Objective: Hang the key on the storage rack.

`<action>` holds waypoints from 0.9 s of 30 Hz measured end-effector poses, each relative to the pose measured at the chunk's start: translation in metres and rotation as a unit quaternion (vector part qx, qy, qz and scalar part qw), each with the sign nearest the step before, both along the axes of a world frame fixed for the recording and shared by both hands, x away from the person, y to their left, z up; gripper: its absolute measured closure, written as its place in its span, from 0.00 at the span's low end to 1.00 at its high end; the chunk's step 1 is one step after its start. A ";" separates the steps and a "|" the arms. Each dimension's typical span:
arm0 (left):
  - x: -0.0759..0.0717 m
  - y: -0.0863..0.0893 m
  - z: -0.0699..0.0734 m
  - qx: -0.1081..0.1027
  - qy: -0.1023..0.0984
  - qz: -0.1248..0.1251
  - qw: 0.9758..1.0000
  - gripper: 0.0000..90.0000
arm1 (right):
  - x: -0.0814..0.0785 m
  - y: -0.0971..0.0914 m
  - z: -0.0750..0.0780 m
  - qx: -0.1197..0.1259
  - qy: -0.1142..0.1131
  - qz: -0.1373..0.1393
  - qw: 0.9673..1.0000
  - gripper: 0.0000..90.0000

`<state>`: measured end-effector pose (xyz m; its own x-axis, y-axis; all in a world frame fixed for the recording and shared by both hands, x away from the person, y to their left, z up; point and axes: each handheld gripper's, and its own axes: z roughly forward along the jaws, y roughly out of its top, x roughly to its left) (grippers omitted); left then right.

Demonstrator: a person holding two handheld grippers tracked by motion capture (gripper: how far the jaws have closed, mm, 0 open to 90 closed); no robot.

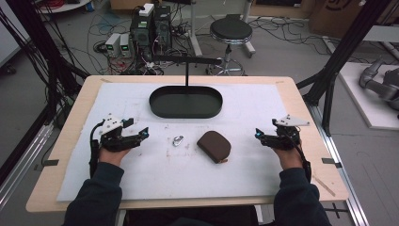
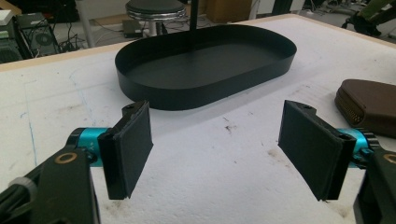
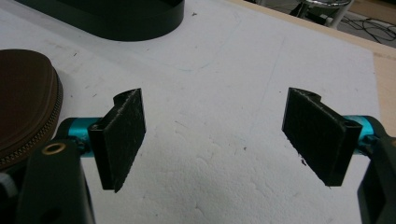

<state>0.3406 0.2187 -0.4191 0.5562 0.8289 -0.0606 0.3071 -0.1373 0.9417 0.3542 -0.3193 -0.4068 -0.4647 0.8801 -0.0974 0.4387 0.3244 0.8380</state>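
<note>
The left hand-held gripper (image 1: 143, 132) rests low on the tabletop's (image 1: 263, 165) white foam sheet, angled inward, jaws wide apart and empty. Between the two hands lie a small shiny metal clip (image 1: 178, 140) and a rounded brown zip pouch (image 1: 214, 145), just before a black oval tray (image 1: 186, 101). The right hand-held gripper (image 1: 258, 134) mirrors the left, jaws spread, holding nothing.

light: even, overhead, moderately bright | shadows: soft, faint | glare: none | blur: slight softness, near fingers unsharp
</note>
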 end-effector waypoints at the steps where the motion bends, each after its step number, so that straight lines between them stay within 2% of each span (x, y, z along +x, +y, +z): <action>1: 0.000 0.000 0.000 -0.001 0.000 -0.001 1.000 0.29 | 0.000 0.000 0.000 0.000 0.000 0.001 1.000 0.24; 12: 0.001 -0.007 -0.002 -0.002 0.007 -0.013 1.000 0.32 | 0.001 -0.001 -0.001 0.002 0.001 0.001 1.000 0.24; 19: 0.003 -0.014 -0.002 0.000 0.011 -0.037 0.999 0.44 | -0.002 -0.002 -0.001 0.002 0.002 0.004 1.000 0.24; 22: 0.005 -0.023 -0.004 0.014 0.017 -0.064 0.998 0.49 | -0.004 -0.002 -0.001 0.002 0.000 0.004 1.000 0.24; 25: 0.006 -0.028 -0.005 0.020 0.020 -0.077 0.997 0.53 | -0.003 -0.002 -0.001 0.001 0.000 0.006 1.000 0.24; 26: 0.007 -0.031 -0.006 0.025 0.020 -0.084 0.996 0.53 | -0.003 -0.001 -0.001 0.000 0.000 0.008 1.000 0.24; 27: 0.010 -0.038 -0.007 0.033 0.027 -0.098 0.994 0.56 | -0.003 0.000 -0.001 -0.001 0.000 0.008 1.000 0.24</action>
<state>0.3507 0.1809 -0.4265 0.7047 0.7081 -0.0441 0.3183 -0.2600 0.9116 0.3514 -0.3193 -0.4079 -0.4787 0.8724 -0.0991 0.4331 0.3328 0.8376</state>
